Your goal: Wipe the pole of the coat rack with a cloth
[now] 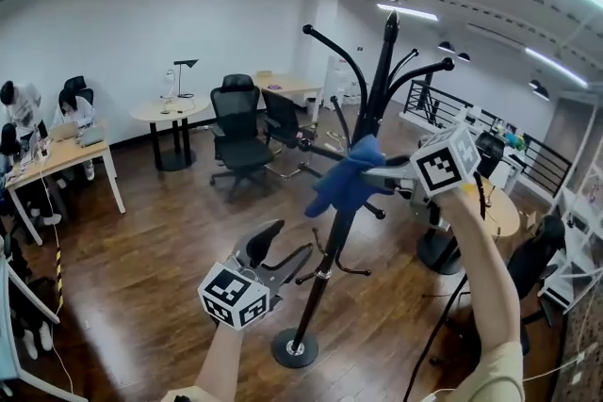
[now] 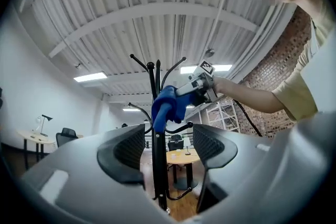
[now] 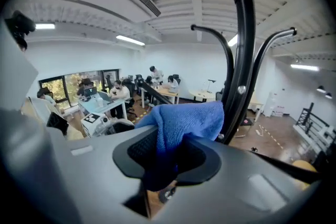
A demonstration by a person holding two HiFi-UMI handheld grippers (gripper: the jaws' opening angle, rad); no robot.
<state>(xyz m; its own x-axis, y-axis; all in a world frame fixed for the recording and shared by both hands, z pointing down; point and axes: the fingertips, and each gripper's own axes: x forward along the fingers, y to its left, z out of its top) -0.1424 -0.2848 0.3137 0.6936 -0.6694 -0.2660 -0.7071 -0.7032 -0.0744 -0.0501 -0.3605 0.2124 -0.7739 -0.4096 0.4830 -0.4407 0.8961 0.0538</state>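
Note:
A black coat rack stands on a round base (image 1: 294, 349); its pole (image 1: 330, 254) rises to curved hooks. A blue cloth (image 1: 347, 176) is pressed against the pole at mid-height, and my right gripper (image 1: 391, 174) is shut on it from the right. In the right gripper view the cloth (image 3: 184, 120) bunches between the jaws of the right gripper (image 3: 168, 152), with the pole (image 3: 242, 60) just behind it. My left gripper (image 1: 287, 245) is open lower down, left of the pole. In the left gripper view the pole (image 2: 159, 170) runs between the spread jaws of the left gripper (image 2: 168, 145), with the cloth (image 2: 167, 105) above.
Black office chairs (image 1: 236, 132) and a round table (image 1: 170, 113) stand behind the rack. A desk (image 1: 66, 155) with seated people is at the left. A second round table (image 1: 495, 207), a railing (image 1: 546, 160) and a floor cable (image 1: 438, 334) are at the right.

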